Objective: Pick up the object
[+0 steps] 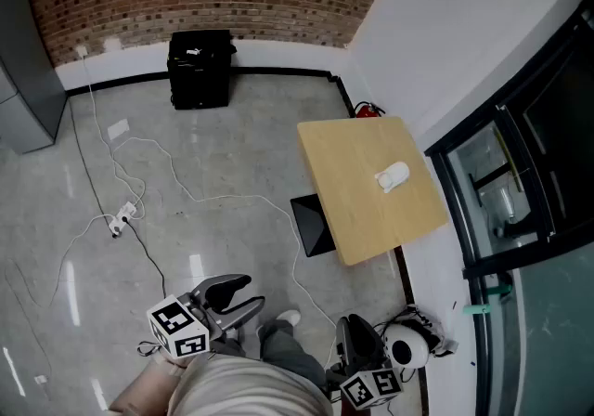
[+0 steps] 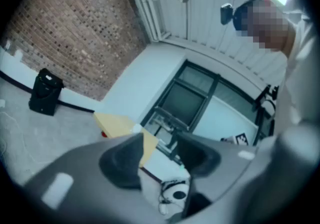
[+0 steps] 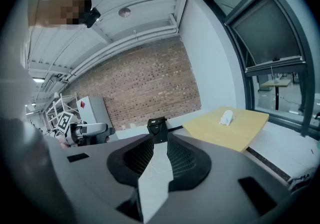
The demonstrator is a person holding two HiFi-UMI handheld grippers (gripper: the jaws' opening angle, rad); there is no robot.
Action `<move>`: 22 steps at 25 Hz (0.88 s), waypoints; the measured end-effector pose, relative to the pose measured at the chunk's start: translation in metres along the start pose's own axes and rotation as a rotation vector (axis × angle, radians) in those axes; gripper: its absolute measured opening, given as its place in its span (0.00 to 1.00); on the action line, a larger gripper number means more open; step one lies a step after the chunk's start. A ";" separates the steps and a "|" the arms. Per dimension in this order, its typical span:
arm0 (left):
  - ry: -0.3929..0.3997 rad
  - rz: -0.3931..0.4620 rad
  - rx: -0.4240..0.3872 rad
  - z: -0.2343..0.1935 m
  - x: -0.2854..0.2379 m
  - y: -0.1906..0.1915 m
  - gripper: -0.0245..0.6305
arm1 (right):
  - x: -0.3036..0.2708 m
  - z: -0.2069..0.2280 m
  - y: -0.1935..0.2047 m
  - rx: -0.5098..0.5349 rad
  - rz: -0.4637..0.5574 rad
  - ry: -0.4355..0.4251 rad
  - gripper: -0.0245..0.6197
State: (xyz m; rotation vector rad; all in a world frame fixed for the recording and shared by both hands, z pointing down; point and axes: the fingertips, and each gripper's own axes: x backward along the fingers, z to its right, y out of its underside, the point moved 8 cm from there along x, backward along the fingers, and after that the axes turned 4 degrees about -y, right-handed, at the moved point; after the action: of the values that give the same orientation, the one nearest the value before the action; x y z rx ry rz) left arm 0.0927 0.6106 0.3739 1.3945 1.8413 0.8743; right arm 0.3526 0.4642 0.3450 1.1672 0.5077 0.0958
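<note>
A small white object [image 1: 393,176] lies on a light wooden table [image 1: 357,210] by the right wall, far ahead of both grippers. It also shows small in the right gripper view as the white object [image 3: 227,117] on the table [image 3: 240,133], and beside the table [image 2: 117,124] in the left gripper view. My left gripper [image 1: 252,292] is low at the left, held over the floor, open and empty [image 2: 160,140]. Low in the middle, my right gripper [image 1: 345,323] has its jaws a narrow gap apart with nothing between them [image 3: 159,140].
A black box [image 1: 200,69] stands against the brick back wall. White cables and a power strip [image 1: 122,217] trail over the grey floor. A dark panel [image 1: 311,224] leans under the table, a red extinguisher [image 1: 368,110] stands behind it, and a white round device [image 1: 408,344] lies by my right gripper.
</note>
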 end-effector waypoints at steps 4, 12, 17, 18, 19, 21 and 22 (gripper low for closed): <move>-0.022 -0.006 -0.018 -0.027 -0.039 -0.010 0.34 | -0.059 0.037 -0.008 -0.015 0.001 -0.049 0.17; -0.144 0.001 -0.076 -0.069 -0.152 -0.077 0.34 | -0.205 0.122 -0.079 0.006 -0.024 -0.246 0.17; -0.263 0.022 -0.125 -0.094 -0.205 -0.131 0.34 | -0.284 0.144 -0.133 0.058 -0.046 -0.411 0.17; -0.284 0.026 -0.123 -0.102 -0.208 -0.138 0.34 | -0.300 0.142 -0.139 0.066 -0.053 -0.431 0.17; -0.299 0.026 -0.117 -0.112 -0.210 -0.144 0.34 | -0.315 0.140 -0.144 0.076 -0.060 -0.445 0.17; -0.324 0.022 -0.111 -0.133 -0.214 -0.153 0.34 | -0.347 0.135 -0.150 0.093 -0.078 -0.459 0.17; -0.334 0.019 -0.111 -0.146 -0.217 -0.158 0.34 | -0.365 0.133 -0.152 0.099 -0.090 -0.455 0.17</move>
State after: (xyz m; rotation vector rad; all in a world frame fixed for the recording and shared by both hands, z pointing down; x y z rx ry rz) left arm -0.0643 0.3496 0.3488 1.3954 1.5080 0.6934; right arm 0.0587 0.1691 0.3685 1.2147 0.1618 -0.2712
